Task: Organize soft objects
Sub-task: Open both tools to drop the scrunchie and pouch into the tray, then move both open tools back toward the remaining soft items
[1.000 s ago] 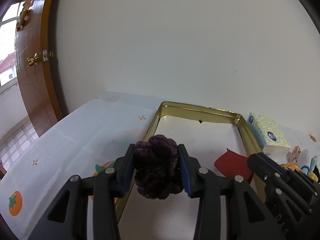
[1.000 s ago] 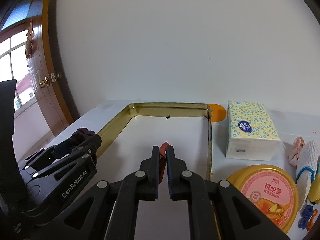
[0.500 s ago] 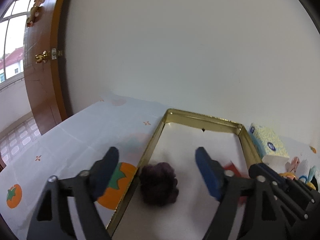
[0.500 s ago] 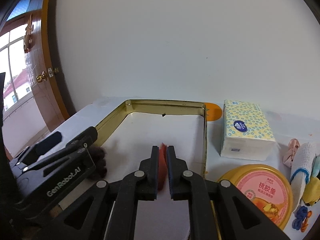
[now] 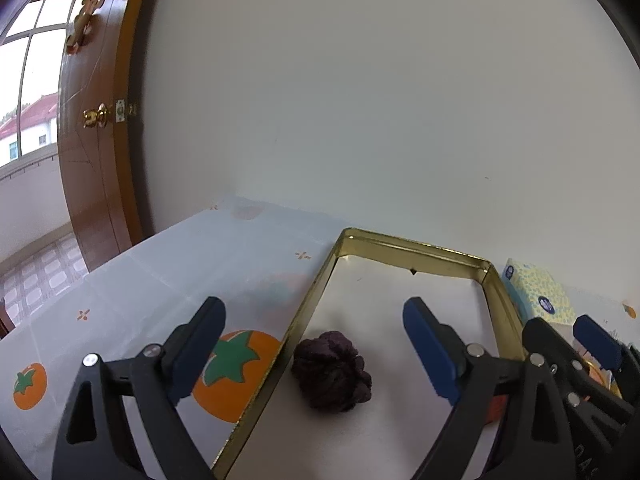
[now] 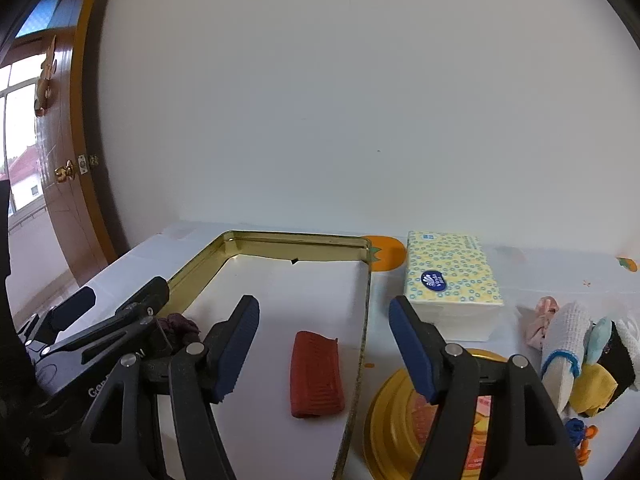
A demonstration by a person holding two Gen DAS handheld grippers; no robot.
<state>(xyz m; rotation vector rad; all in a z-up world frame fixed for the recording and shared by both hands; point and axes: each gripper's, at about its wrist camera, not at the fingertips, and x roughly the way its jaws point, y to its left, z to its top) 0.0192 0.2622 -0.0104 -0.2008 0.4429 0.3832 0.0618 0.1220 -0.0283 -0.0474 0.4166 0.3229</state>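
Behind left hand-held gripper [image 6: 116, 312], purple scrunchie [image 6: 182, 326] half hidden; both hand-held grippers opening, empty.

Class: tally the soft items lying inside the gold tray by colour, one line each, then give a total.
Dark purple: 1, the scrunchie
Red: 1, the folded cloth
Total: 2 in the gold tray

Looks like a home, a plain room of a house. Shown by a varnished wooden door [image 5: 96, 152] with brass knob [image 5: 94, 117], a tiled balcony and red-roofed house beyond the window [image 5: 28, 92], a bare white wall [image 6: 360, 100], a persimmon-print tablecloth [image 5: 168, 280], a tissue pack [image 6: 450, 280], a gold biscuit-style tin [image 6: 280, 237] and small household cloths [image 6: 568, 344].
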